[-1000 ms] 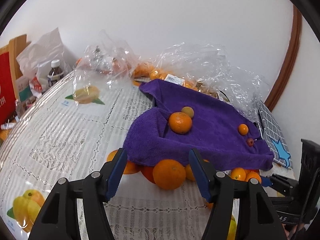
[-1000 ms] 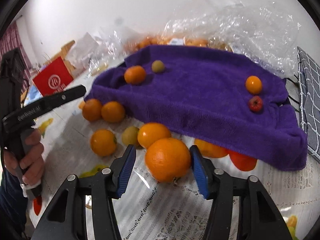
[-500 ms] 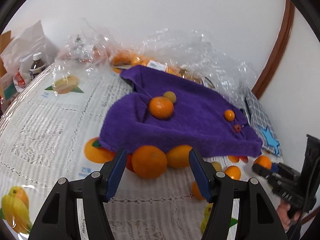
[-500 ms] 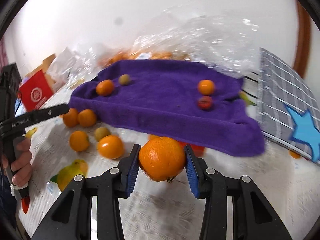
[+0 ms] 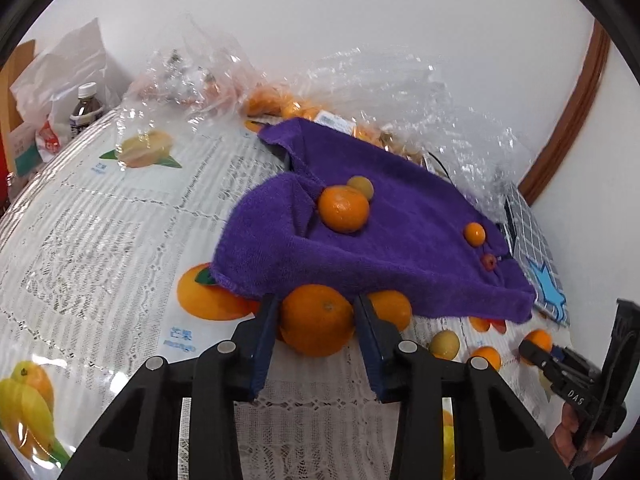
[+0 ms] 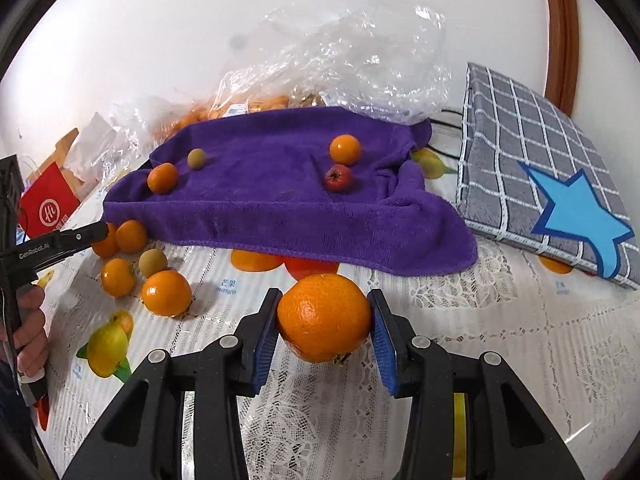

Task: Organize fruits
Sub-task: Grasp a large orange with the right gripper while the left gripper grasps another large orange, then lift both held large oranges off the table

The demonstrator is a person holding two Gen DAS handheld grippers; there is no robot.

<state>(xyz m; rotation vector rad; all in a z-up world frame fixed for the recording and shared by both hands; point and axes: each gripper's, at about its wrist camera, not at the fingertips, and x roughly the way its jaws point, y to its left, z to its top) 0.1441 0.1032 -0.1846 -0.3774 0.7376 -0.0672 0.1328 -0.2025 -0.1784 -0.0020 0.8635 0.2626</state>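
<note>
My right gripper point(image 6: 323, 322) is shut on a large orange point(image 6: 324, 317) and holds it above the table, in front of the purple towel point(image 6: 280, 196). My left gripper point(image 5: 316, 326) has its blue pads against both sides of another orange point(image 5: 316, 324) at the towel's point(image 5: 380, 232) near edge. On the towel lie a tangerine point(image 5: 343, 208), a small yellow-green fruit point(image 5: 361, 186), a small orange fruit point(image 6: 345, 149) and a small red fruit point(image 6: 338, 178). Several oranges point(image 6: 166, 293) lie loose on the table left of the right gripper.
A grey checked cloth box with a blue star point(image 6: 548, 184) lies to the right of the towel. Clear plastic bags with fruit point(image 5: 280, 104) sit behind the towel by the wall. A bottle point(image 5: 85, 110) and white bags stand at far left. The lace tablecloth point(image 5: 100, 220) covers the table.
My left gripper has moved in and shut around the orange at the towel's edge. My right gripper has lifted its orange and swung right, towards the checked box.
</note>
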